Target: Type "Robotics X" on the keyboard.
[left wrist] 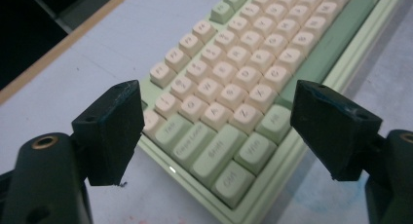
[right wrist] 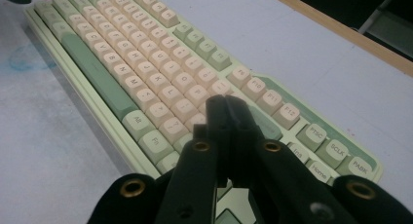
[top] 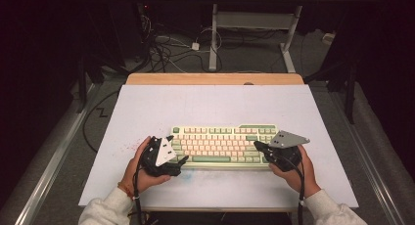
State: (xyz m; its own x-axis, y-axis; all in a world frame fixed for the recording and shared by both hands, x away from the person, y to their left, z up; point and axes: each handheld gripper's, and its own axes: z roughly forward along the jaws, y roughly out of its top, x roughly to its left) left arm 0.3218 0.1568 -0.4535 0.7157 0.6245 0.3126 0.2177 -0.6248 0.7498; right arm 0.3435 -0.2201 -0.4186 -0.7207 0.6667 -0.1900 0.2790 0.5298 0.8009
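Keyboard (top: pixel 222 146) on counter (top: pixel 147 112) — lower-left corner between parted jaws of left gripper (left wrist: pixel 219 131), ungripped; right gripper (right wrist: pixel 228 117) jaws closed, empty, above right-hand keys. Handling judged barely begun.

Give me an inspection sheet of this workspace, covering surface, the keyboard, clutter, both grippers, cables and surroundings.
Surface: white board on a wooden table; faint reddish and bluish stains near the front.
Job's things: keyboard, cream and green keys, lying flat near the front edge.
Clutter: nothing seen.
Grippers: left gripper open, jaws spread either side of the keyboard's left end, nothing pressed between them; right gripper shut, jaws together over the keyboard's right end, holding nothing.
Cables: a cable trails from the right gripper; tangled leads on the floor beyond the table.
Surroundings: dark room, white desk frame behind.
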